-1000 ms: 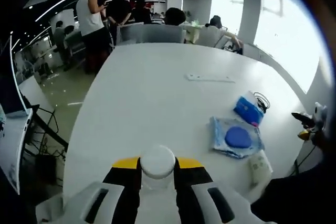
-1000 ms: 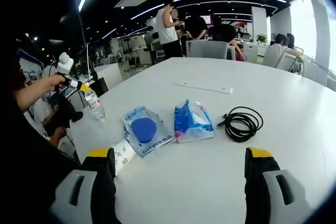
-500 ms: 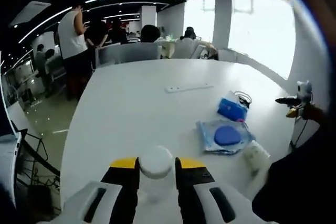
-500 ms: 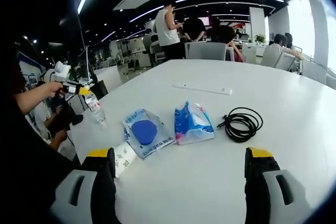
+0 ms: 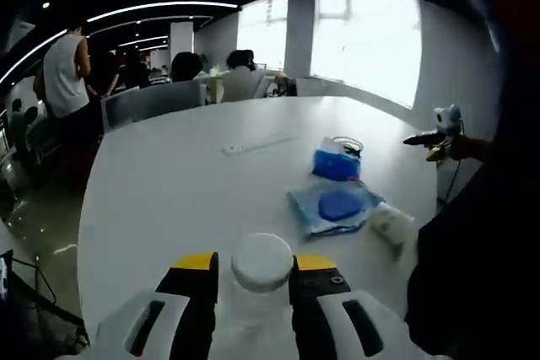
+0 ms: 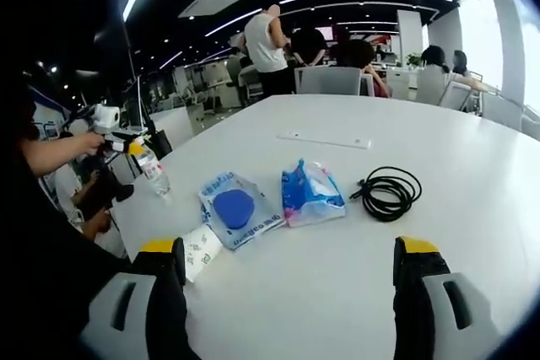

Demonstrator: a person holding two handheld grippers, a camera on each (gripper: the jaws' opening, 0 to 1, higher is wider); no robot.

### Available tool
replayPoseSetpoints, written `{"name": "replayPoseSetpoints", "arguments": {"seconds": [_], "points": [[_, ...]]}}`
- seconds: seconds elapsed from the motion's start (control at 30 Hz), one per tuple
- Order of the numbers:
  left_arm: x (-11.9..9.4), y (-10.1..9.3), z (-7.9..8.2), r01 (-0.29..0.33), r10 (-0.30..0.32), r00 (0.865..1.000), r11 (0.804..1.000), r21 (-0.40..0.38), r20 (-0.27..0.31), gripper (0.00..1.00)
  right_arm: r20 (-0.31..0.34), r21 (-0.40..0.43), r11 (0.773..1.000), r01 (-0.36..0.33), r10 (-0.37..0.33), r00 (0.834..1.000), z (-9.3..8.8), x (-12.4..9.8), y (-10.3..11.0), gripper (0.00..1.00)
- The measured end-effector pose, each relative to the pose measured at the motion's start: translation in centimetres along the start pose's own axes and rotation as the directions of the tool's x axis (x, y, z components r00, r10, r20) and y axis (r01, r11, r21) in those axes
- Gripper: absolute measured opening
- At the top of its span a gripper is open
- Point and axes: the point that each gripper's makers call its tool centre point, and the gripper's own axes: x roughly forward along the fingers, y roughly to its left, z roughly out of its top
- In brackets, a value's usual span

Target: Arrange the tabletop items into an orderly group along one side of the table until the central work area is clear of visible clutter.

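**Bottle in the left fingers, row of items waiting along the table's edge**

In the left gripper view, the left gripper (image 5: 251,280) has its fingers pinching a clear bottle with a white cap (image 5: 261,260), held upright just above the white table (image 5: 160,183). Ahead and to the right of the fingers, near the table's edge by the person, lie a clear pouch with a blue disc (image 5: 337,206), a blue packet (image 5: 337,163) beyond it, and a small white packet (image 5: 390,223) closest to the edge. A coiled black cable (image 5: 348,144) sits just past the blue packet, and a flat white strip (image 5: 257,142) lies farther in, towards the table's middle. The right gripper (image 5: 439,132) shows at the far right, off the table.

In the right gripper view, the right gripper (image 6: 287,271) has its fingers spread wide with nothing between them. Directly ahead sit the white packet (image 6: 199,249), the pouch (image 6: 238,208), the blue packet (image 6: 309,193) and the cable (image 6: 388,193), running in a rough line parallel to the near edge. The strip (image 6: 324,139) lies beyond them, alone. The left gripper (image 6: 114,137) carries the bottle (image 6: 152,170) off the table's left end.

Judging from this, the bottle belongs at the left end of that line, beside the white packet; the left gripper is the nearer one and already has it.
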Motion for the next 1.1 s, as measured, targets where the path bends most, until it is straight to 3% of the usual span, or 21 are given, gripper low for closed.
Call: {"name": "replayPoseSetpoints", "arguments": {"seconds": [0.1,0.27,0.57,0.83,1.1], "points": [[0.6,0.0,0.3,0.031,-0.032,0.999,0.999,0.032,0.025,0.27,0.000,0.002,1.000,0.006,-0.006,1.000,0.0,-0.1,0.0,1.00],[0.5,1.9,0.0,0.031,-0.034,0.998,0.998,0.046,0.062,0.25,-0.005,0.006,1.000,0.010,-0.010,1.000,-0.2,-0.1,0.1,0.99],[0.7,4.2,-0.5,0.022,-0.023,0.998,1.000,0.005,0.057,0.23,-0.006,0.004,1.000,0.001,-0.001,1.000,0.0,0.5,0.1,0.99],[1.2,2.2,0.4,0.044,-0.043,0.998,0.999,-0.013,0.048,0.22,-0.001,0.004,1.000,-0.001,0.001,1.000,0.3,0.9,0.0,0.99],[2.0,1.2,3.3,0.048,-0.049,0.995,0.999,0.008,0.084,0.22,-0.004,0.004,1.000,-0.005,0.005,1.000,0.4,1.2,-0.2,0.99]]}}
